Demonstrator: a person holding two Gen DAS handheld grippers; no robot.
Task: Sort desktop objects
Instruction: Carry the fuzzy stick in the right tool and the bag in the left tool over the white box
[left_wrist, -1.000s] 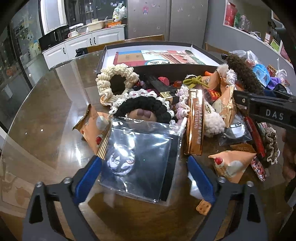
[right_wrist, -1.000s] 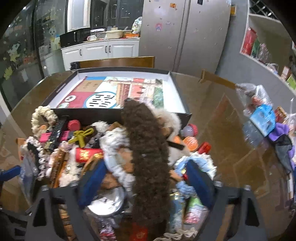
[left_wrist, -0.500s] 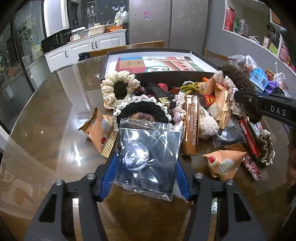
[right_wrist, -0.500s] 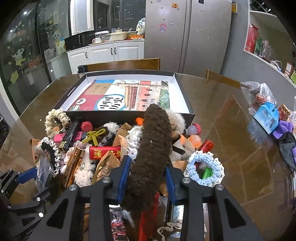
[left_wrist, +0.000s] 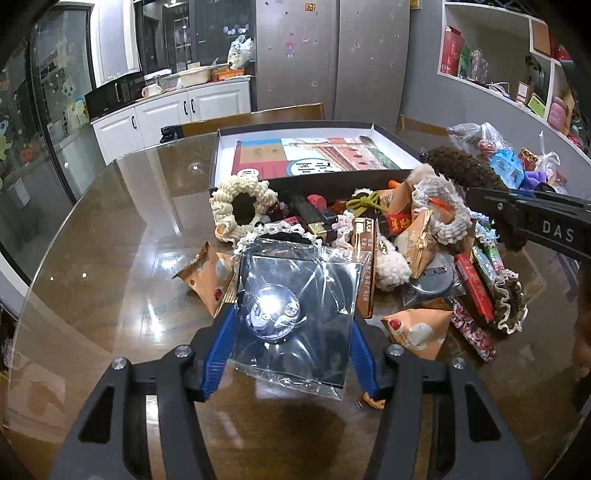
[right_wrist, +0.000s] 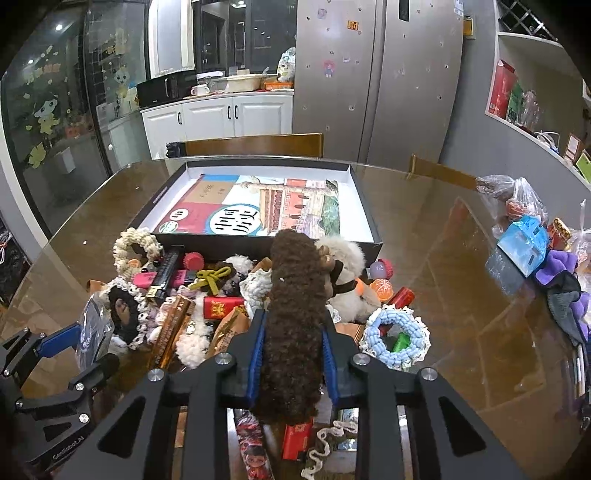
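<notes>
My left gripper (left_wrist: 291, 343) is shut on a clear plastic packet with a round badge on a dark card (left_wrist: 295, 314), held above the table in front of the pile; it also shows in the right wrist view (right_wrist: 92, 328). My right gripper (right_wrist: 293, 354) is shut on a long brown fuzzy hair clip (right_wrist: 295, 314), lifted over the pile; it also shows in the left wrist view (left_wrist: 469, 177). A heap of scrunchies, snack packets and small items (left_wrist: 369, 236) lies on the glass-topped table. Behind it is an open black box (right_wrist: 266, 242) with a picture book inside.
A cream scrunchie (left_wrist: 240, 206) lies at the pile's left, a blue-white scrunchie (right_wrist: 395, 339) at its right. Bags and a purple cloth (right_wrist: 554, 266) sit at the table's right edge. Wooden chairs (right_wrist: 255, 144) stand behind the table.
Both grippers closed from open: the left onto the badge packet, the right onto the brown hair clip. Both then rose, lifting their objects off the pile.
</notes>
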